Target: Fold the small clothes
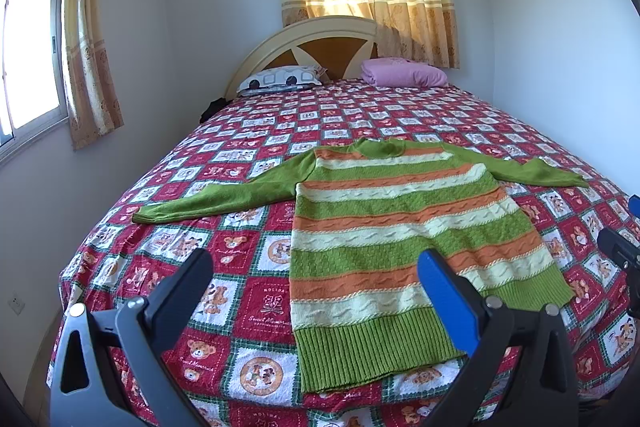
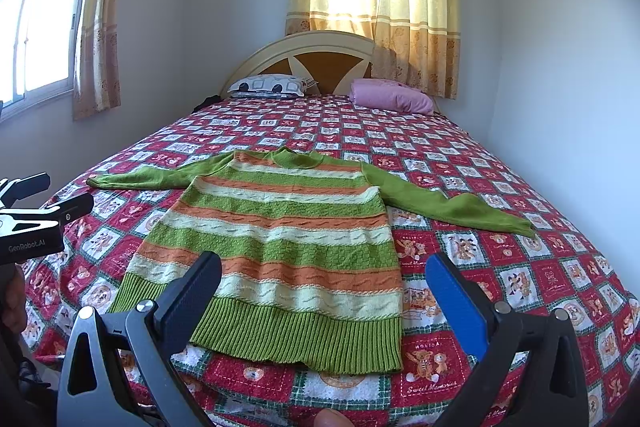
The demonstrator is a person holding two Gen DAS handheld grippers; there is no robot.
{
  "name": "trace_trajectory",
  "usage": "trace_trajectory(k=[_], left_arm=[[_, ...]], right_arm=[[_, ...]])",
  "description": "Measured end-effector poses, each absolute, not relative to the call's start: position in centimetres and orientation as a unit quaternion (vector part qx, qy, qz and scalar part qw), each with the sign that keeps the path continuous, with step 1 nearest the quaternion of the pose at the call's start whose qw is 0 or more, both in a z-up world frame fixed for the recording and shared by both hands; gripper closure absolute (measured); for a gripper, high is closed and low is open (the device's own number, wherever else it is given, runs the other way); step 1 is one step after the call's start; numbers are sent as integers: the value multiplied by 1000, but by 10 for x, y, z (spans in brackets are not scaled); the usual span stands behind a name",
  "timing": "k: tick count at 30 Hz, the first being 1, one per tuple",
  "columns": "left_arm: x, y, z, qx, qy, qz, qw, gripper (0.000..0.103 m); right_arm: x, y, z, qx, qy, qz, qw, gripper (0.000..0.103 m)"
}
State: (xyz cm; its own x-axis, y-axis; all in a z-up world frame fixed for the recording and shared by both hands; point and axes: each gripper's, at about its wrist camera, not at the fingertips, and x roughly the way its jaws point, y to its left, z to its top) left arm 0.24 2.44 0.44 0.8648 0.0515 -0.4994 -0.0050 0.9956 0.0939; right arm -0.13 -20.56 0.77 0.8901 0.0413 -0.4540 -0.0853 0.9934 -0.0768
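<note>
A small knitted sweater (image 1: 396, 227) with green, orange and cream stripes lies flat on the bed, hem toward me, both green sleeves spread out to the sides. It also shows in the right wrist view (image 2: 288, 239). My left gripper (image 1: 316, 267) is open and empty, held above the sweater's near left hem. My right gripper (image 2: 324, 269) is open and empty, held above the near hem. The left gripper's body shows at the left edge of the right wrist view (image 2: 36, 223).
The bed has a red checked teddy-bear quilt (image 1: 224, 291). A patterned pillow (image 1: 280, 79) and a pink pillow (image 1: 404, 73) lie by the headboard (image 1: 312, 39). Walls stand close on both sides, with a window (image 1: 32, 51) on the left.
</note>
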Motion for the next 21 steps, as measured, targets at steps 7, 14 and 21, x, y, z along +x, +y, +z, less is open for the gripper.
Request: trace_trajectory(k=[7, 14, 21], left_arm=[[3, 24, 4, 45, 259, 16, 965, 0], [3, 26, 4, 45, 259, 16, 965, 0], [4, 27, 4, 44, 259, 17, 965, 0]], right_arm=[[-1, -206, 7, -47, 232, 33, 971, 1], [-1, -205, 7, -49, 231, 34, 971, 1], [-3, -203, 6, -54, 222, 51, 972, 1]])
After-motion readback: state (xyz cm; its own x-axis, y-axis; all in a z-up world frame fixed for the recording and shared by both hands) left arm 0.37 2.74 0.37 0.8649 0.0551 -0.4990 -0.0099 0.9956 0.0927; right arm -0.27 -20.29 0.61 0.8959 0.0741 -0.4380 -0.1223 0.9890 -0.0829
